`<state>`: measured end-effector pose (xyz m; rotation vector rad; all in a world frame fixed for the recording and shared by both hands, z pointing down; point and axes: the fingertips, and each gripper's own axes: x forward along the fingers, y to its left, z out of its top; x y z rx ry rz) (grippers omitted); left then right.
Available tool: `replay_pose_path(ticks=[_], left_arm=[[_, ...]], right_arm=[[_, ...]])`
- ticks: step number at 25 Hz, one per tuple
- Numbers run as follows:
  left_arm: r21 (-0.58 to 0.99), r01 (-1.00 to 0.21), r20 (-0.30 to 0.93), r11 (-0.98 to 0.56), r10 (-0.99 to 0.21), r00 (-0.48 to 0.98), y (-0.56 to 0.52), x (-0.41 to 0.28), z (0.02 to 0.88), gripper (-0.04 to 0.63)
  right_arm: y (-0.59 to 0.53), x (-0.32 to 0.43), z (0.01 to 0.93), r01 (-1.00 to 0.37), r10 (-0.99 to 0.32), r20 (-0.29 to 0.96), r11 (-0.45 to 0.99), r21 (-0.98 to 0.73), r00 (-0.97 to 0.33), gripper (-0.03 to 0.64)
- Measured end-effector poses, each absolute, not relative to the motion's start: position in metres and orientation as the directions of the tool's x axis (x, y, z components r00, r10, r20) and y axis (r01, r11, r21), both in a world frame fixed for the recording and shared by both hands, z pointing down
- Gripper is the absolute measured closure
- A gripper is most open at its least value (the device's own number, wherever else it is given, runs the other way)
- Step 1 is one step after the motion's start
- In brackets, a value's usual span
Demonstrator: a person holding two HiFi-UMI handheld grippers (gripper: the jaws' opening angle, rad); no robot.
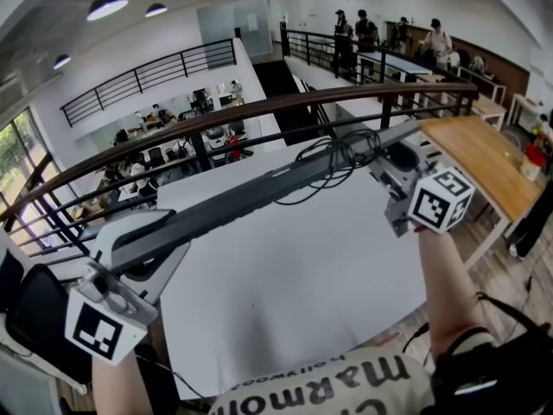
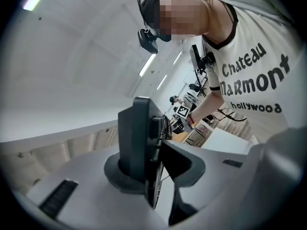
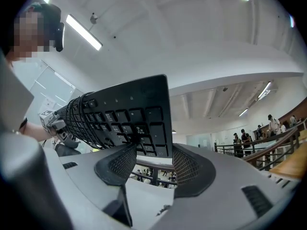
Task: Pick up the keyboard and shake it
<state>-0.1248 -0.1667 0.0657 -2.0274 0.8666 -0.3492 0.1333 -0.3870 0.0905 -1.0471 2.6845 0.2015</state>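
A long black keyboard point(image 1: 259, 193) is held in the air above the white table point(image 1: 285, 301), tilted up toward the right. My left gripper point(image 1: 147, 242) is shut on its left end; in the left gripper view the keyboard point(image 2: 139, 138) stands edge-on between the jaws of that gripper point(image 2: 151, 162). My right gripper point(image 1: 393, 156) is shut on the right end. In the right gripper view the keyboard point(image 3: 124, 114) faces the camera with its keys, its end caught in my right gripper point(image 3: 153, 159). A black cable point(image 1: 333, 158) is looped loosely around the right part of the keyboard.
A dark handrail point(image 1: 259, 111) runs behind the table, with an atrium below it. To the right stands a wooden table point(image 1: 484, 154) with a red thing point(image 1: 533, 158) on it. Several people point(image 1: 354, 28) stand far back. The person's arm point(image 1: 441, 284) reaches up to the right gripper.
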Motion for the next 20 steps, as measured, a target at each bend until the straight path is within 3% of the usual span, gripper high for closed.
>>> replay_pose_path(ticks=[20], left_arm=[[-0.803,-0.455,-0.068,-0.385,-0.699,0.712,-0.1697,-0.1269,0.0673,0.495]], right_arm=[[-0.3865,0.1347,0.0928,-0.679,-0.649,-0.257,0.733,0.04,-0.716,0.367]])
